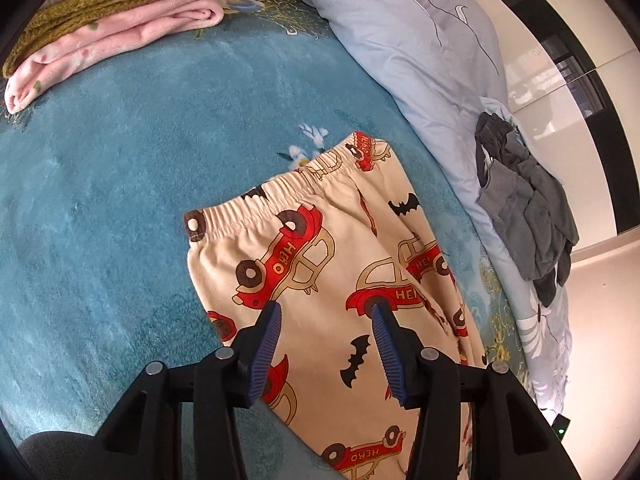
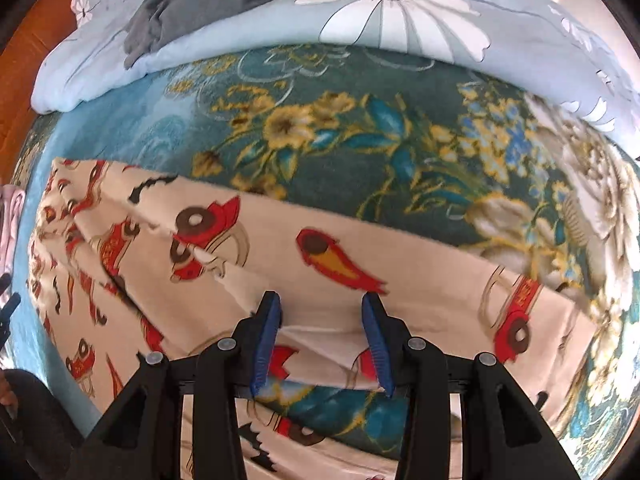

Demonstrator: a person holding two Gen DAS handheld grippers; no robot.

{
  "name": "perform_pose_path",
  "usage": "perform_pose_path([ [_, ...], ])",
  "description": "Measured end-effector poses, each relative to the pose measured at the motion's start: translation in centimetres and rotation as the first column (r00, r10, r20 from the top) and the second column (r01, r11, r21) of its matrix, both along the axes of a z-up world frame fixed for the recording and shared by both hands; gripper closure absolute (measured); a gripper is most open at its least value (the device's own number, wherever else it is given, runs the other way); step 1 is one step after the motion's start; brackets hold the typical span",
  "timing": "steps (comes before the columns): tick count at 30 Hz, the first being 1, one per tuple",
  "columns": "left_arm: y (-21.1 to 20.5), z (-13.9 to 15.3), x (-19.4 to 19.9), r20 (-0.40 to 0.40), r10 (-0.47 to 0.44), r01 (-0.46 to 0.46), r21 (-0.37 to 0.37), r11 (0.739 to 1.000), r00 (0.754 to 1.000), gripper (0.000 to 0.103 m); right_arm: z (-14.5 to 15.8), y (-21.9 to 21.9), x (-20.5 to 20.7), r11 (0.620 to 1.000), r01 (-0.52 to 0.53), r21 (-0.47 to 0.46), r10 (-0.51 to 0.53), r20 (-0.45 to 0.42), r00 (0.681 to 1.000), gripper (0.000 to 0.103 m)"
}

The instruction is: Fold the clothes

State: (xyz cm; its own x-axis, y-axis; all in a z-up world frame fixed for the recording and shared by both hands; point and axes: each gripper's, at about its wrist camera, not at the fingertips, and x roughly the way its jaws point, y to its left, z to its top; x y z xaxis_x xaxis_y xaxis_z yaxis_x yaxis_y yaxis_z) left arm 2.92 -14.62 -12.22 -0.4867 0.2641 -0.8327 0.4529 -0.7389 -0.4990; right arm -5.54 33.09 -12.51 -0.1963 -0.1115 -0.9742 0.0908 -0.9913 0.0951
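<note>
The car-print pants (image 1: 340,264) lie flat on the bed (image 1: 120,184); both jaws stand wide open, holding nothing; the legs maybe still spread; pinch edges evenly.

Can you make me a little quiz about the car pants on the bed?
1. True or false: the left gripper is shut on the car pants.
2. What lies on the pale blue quilt? A) grey clothes B) a teddy bear C) a book
3. Fill in: under the mustard knit in the folded pile sits a ____ fleece piece.

Key:
1. False. Both the left and the right gripper are open above the pants.
2. A
3. pink
</note>
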Motion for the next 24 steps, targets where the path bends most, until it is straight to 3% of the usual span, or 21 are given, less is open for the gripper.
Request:
perform_pose_path([
  [2,0.1,-0.2,0.1,0.01,0.004,-0.004,0.001,1.0,1.0,0.052,-0.4,-0.5,1.2,0.998,-0.054,-0.016,0.054,0.009,0.999,0.059],
  [12,0.6,-0.2,0.5,0.03,0.008,-0.008,-0.014,1.0,1.0,0.052,0.2,6.6,-2.8,0.988,0.152,0.011,-0.152,-0.033,0.988,0.059],
  [20,0.5,-0.7,0.4,0.047,0.027,-0.027,-0.005,1.0,0.999,0.052,-1.0,4.3,-2.2,0.996,0.038,0.08,-0.036,-0.024,0.999,0.056],
  [22,0.6,-0.7,0.3,0.052,0.022,-0.021,-0.01,1.0,0.998,0.052,-1.3,3.6,-2.1,0.995,0.008,0.097,-0.006,-0.022,1.0,0.064],
  [24,0.6,-0.8,0.2,0.056,0.016,-0.015,-0.014,1.0,0.998,0.052,-1.3,3.5,-2.0,0.994,0.02,0.108,-0.018,-0.023,1.0,0.096],
])
